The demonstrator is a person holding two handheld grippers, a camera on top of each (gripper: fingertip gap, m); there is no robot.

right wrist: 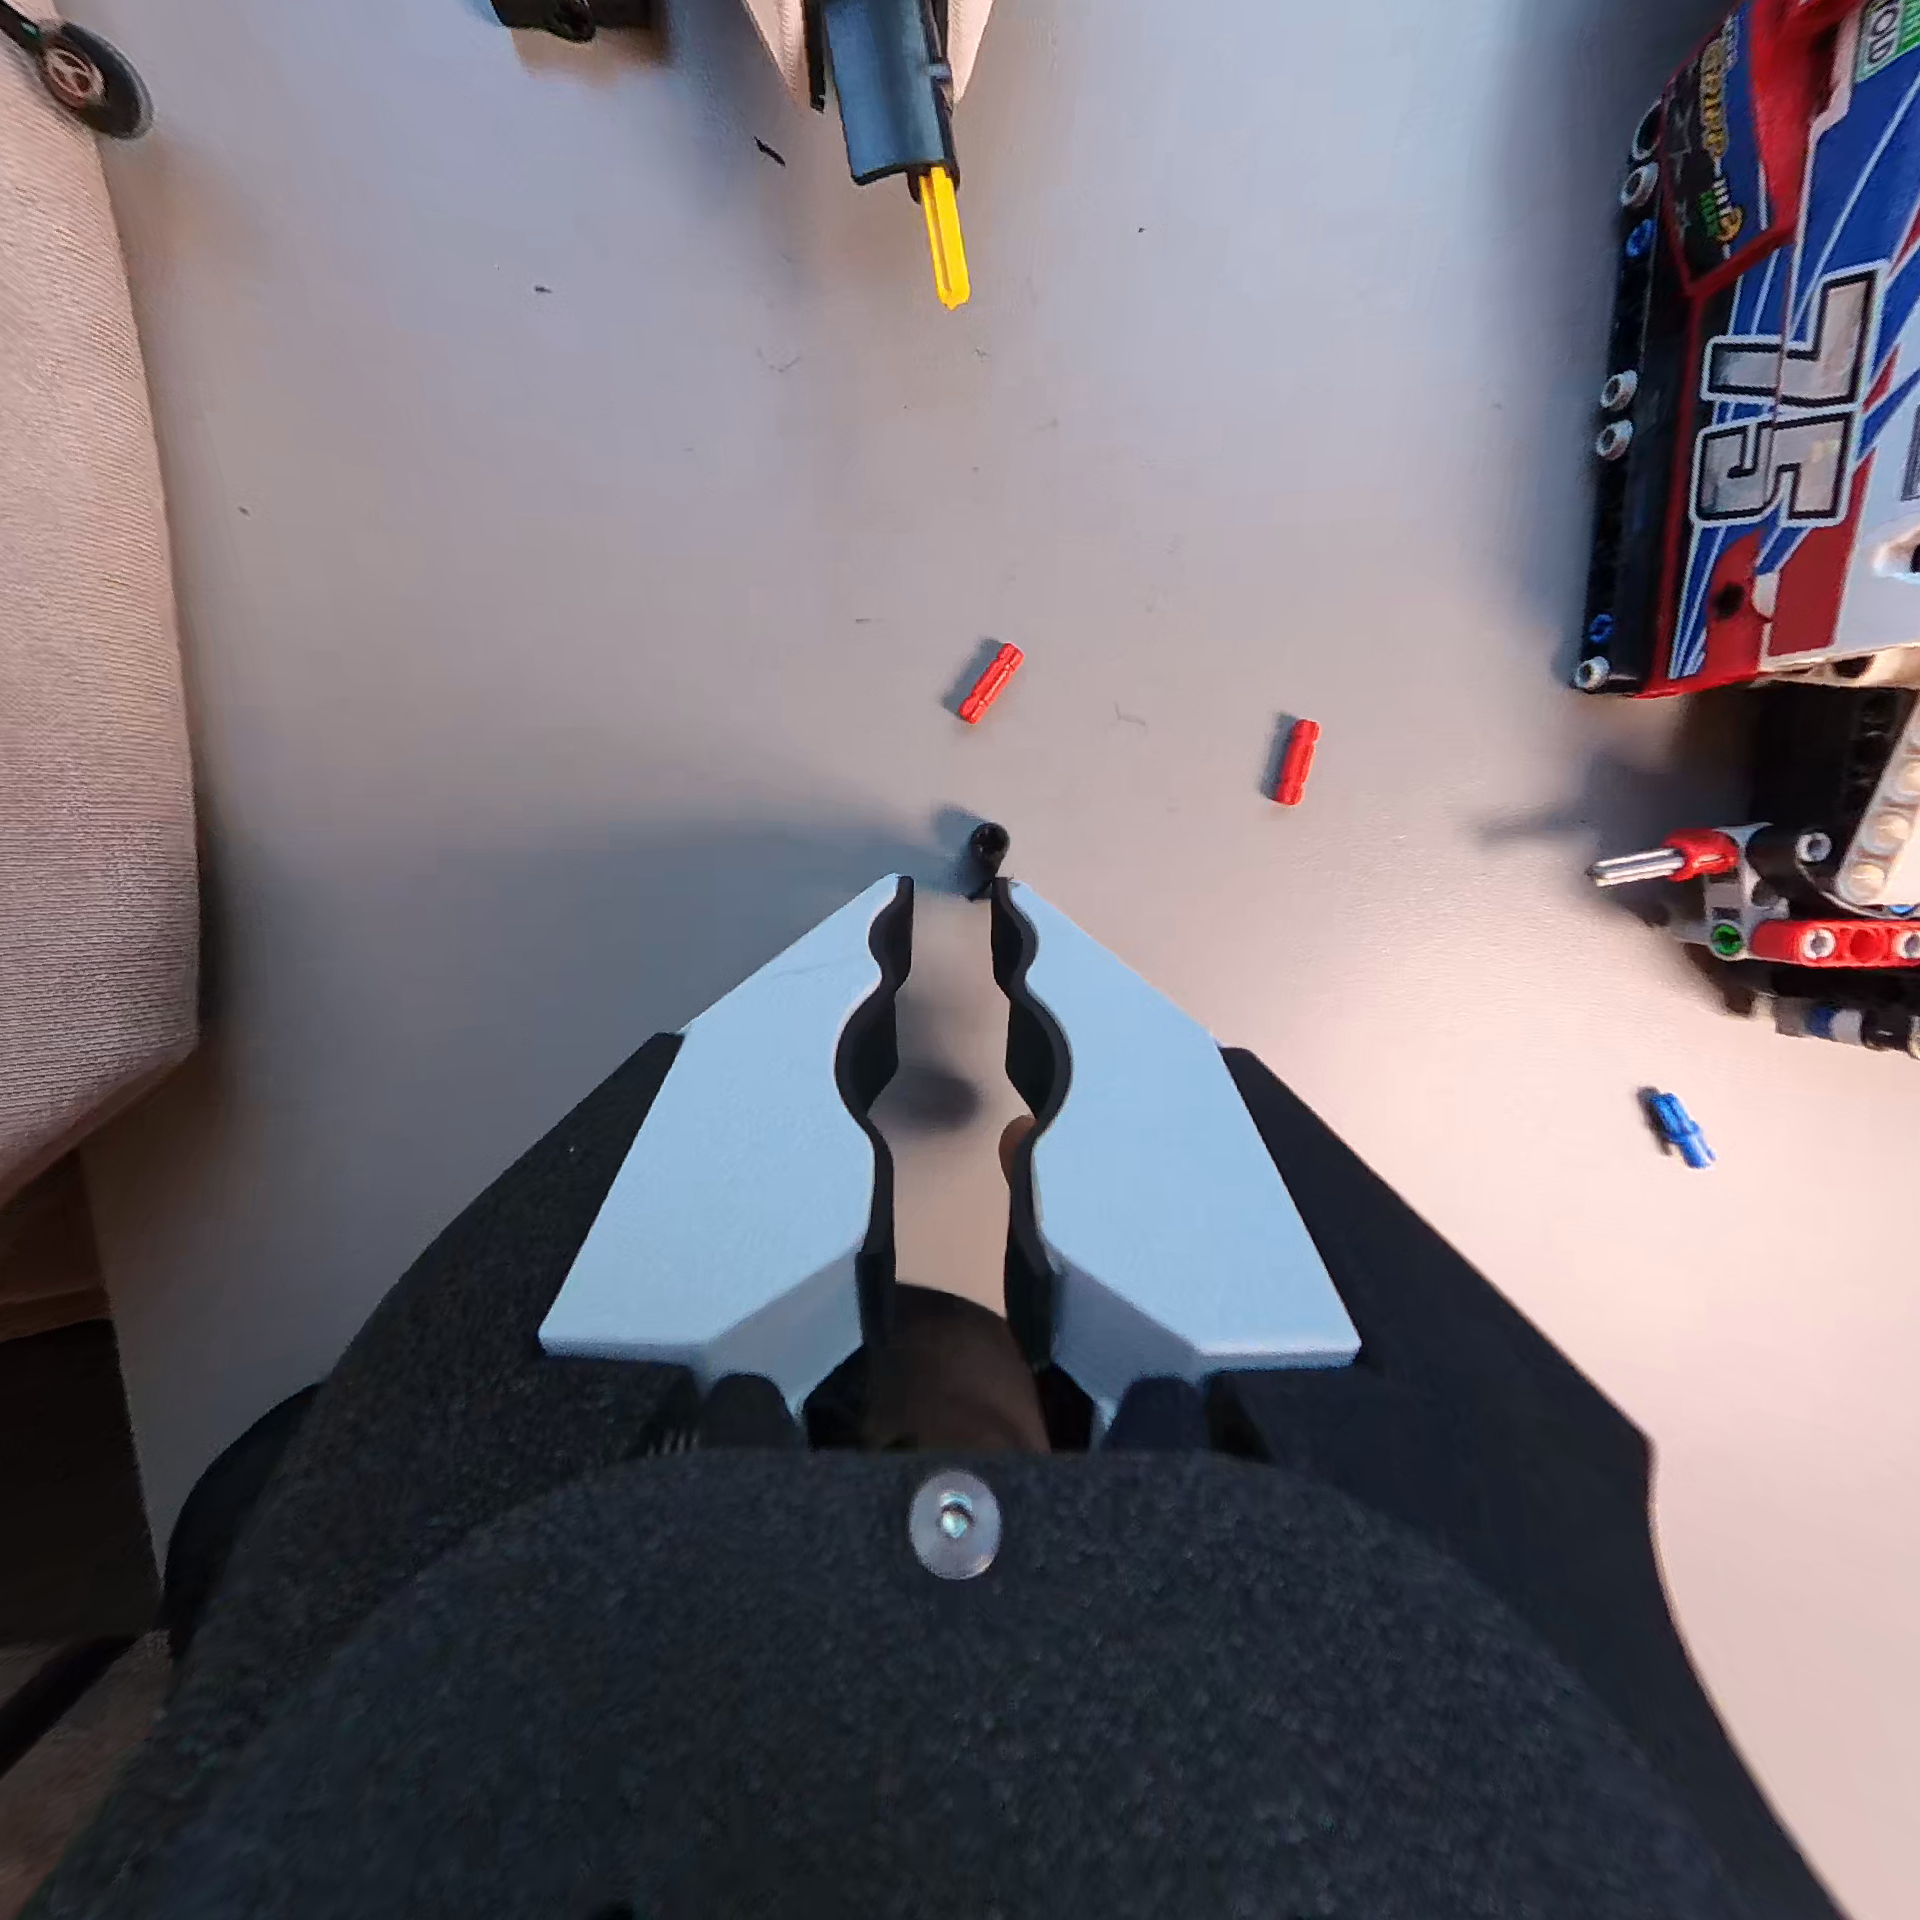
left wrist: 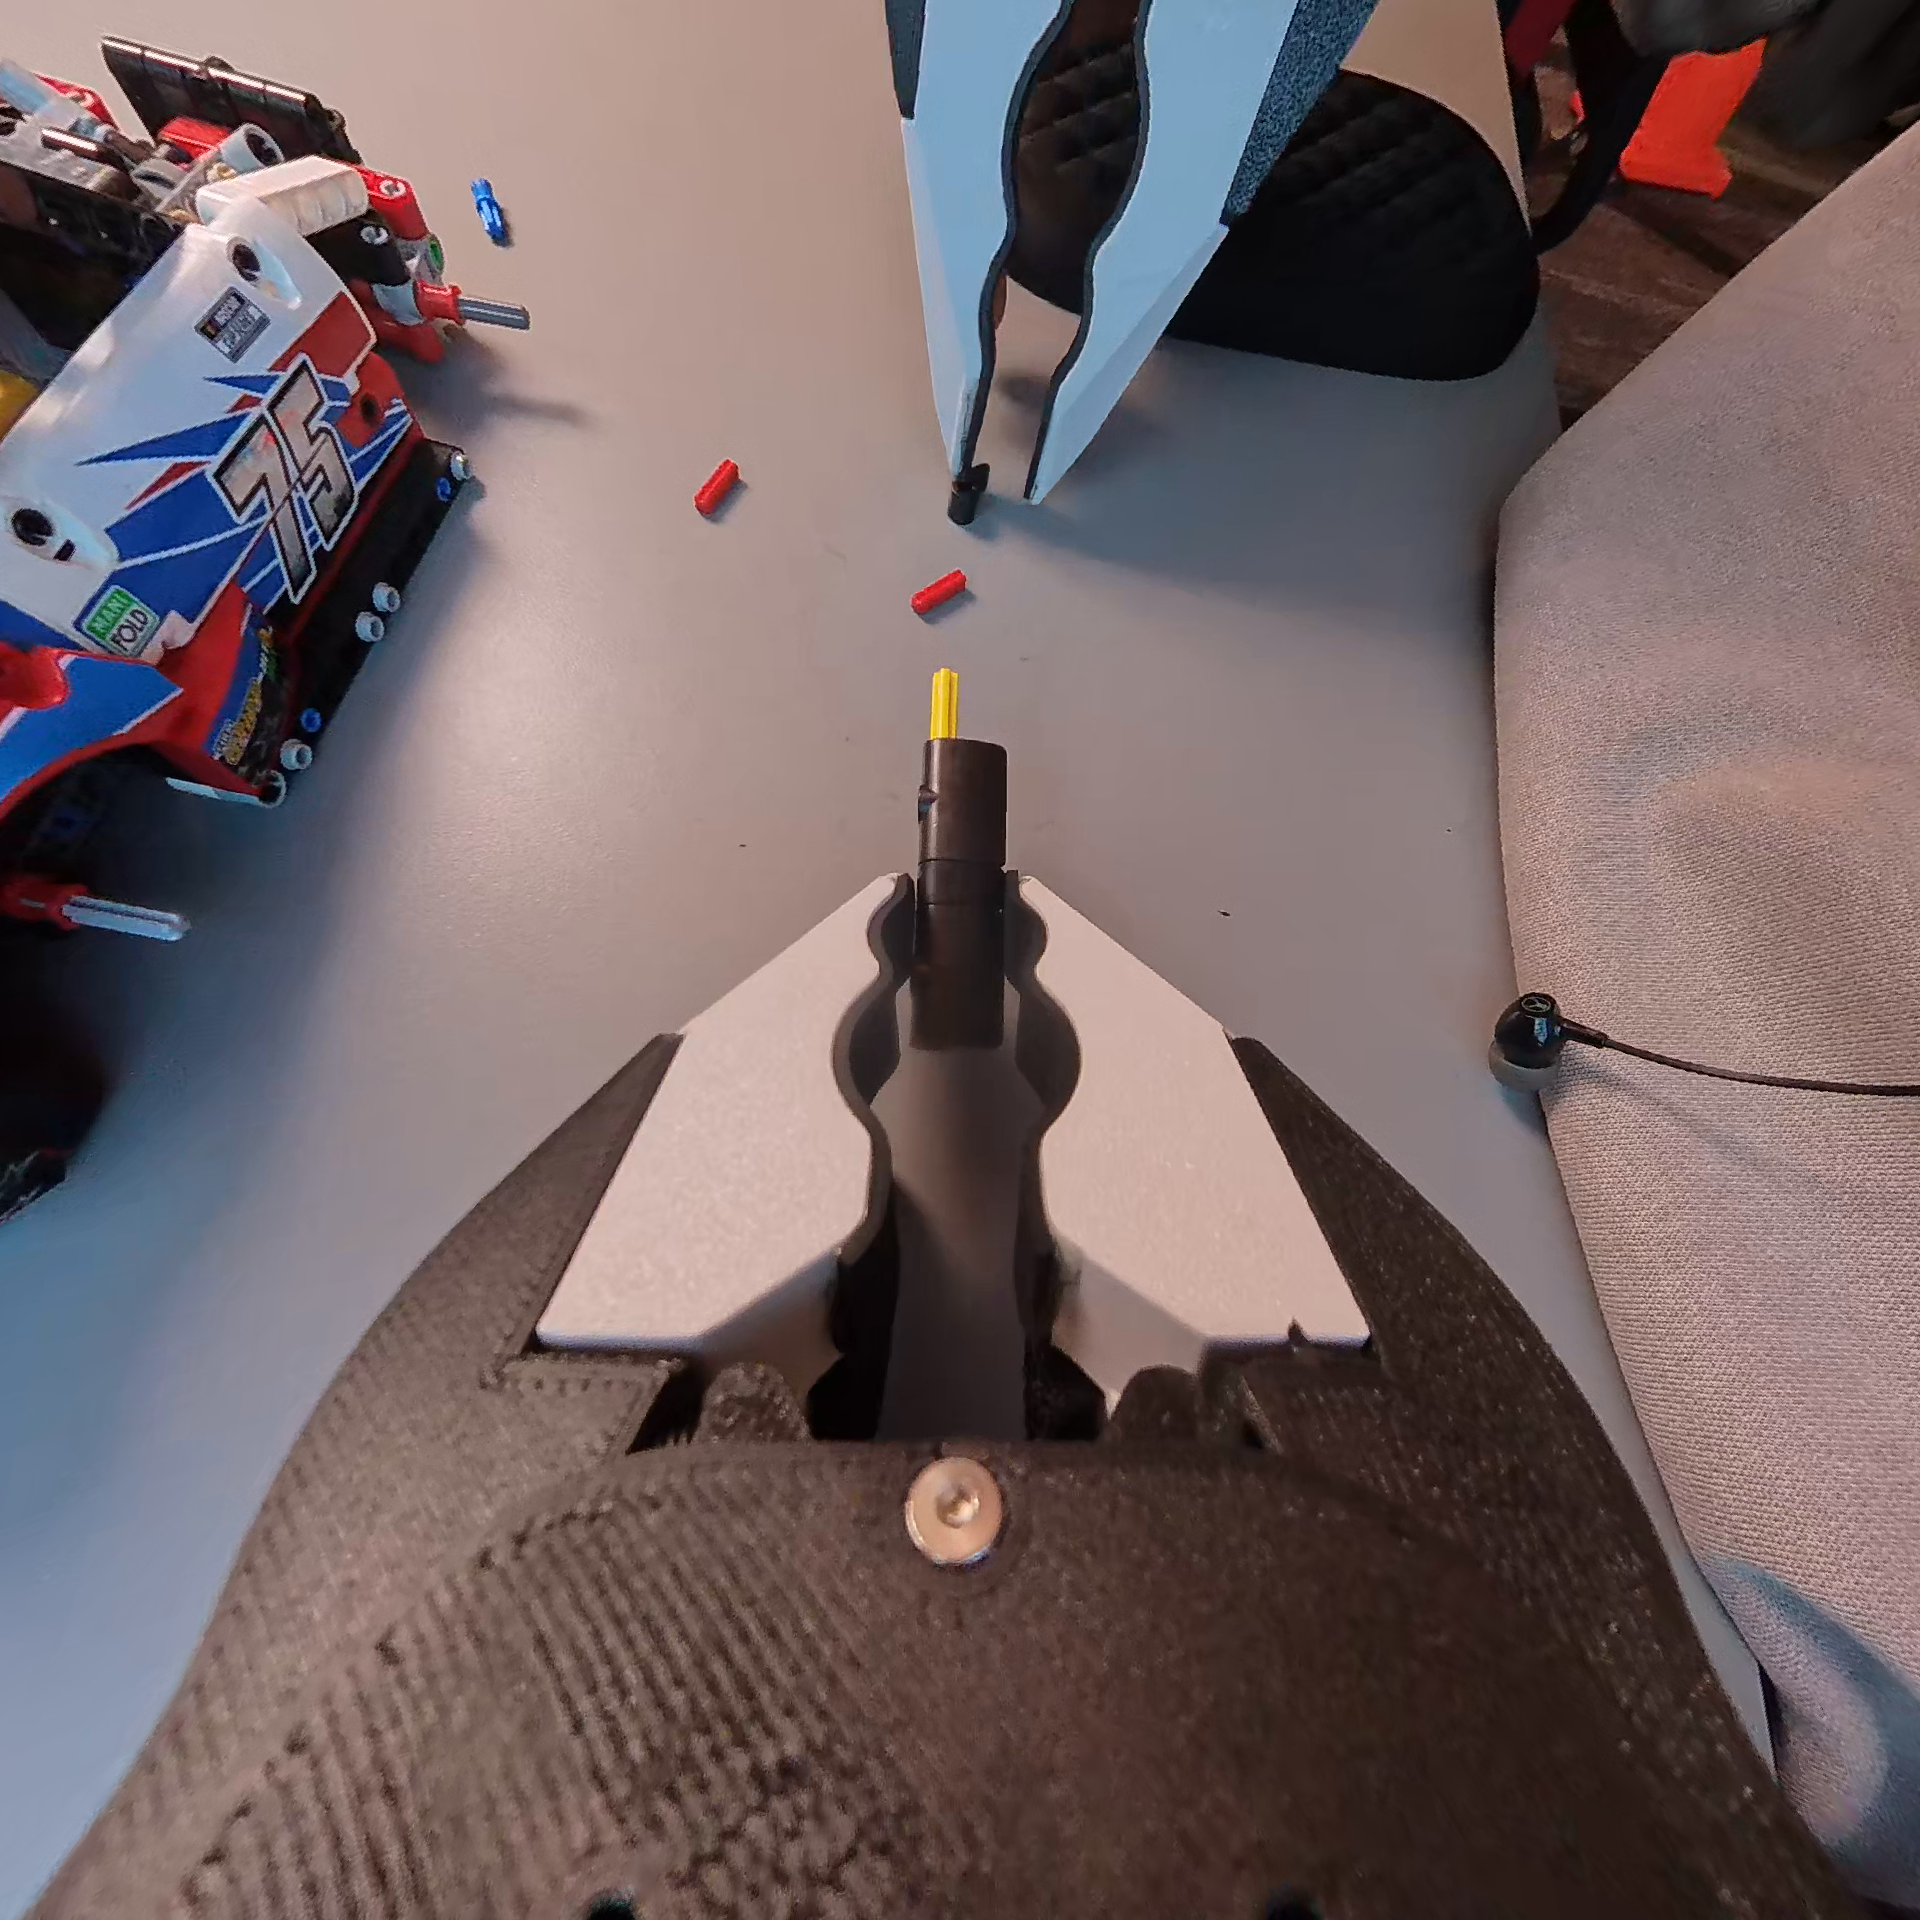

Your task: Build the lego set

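My left gripper (left wrist: pixel 961 883) is shut on a black cylindrical connector (left wrist: pixel 961 831) with a yellow axle (left wrist: pixel 943 701) sticking out of its front end. It also shows at the top of the right wrist view (right wrist: pixel 883 62), yellow axle (right wrist: pixel 943 244) pointing toward me. My right gripper (right wrist: pixel 956 883) is open with a narrow gap, tips down at the table. A small black pin (right wrist: pixel 987 844) stands just ahead of one fingertip, not between the fingers. In the left wrist view the right gripper (left wrist: pixel 1003 497) has the pin (left wrist: pixel 966 504) beside its tip.
Two red pins (right wrist: pixel 989 682) (right wrist: pixel 1294 761) and a blue pin (right wrist: pixel 1678 1127) lie loose on the grey table. A red, white and blue lego race car (left wrist: pixel 208 468) sits at the left. A grey cushion (left wrist: pixel 1714 831) and an earbud (left wrist: pixel 1525 1039) border the right edge. The grippers' ends are close to 12 centimetres from one another. The earbud (left wrist: pixel 1525 1039) is closer to my left gripper, around 11 centimetres from its tips; the right tips are 15 centimetres off.
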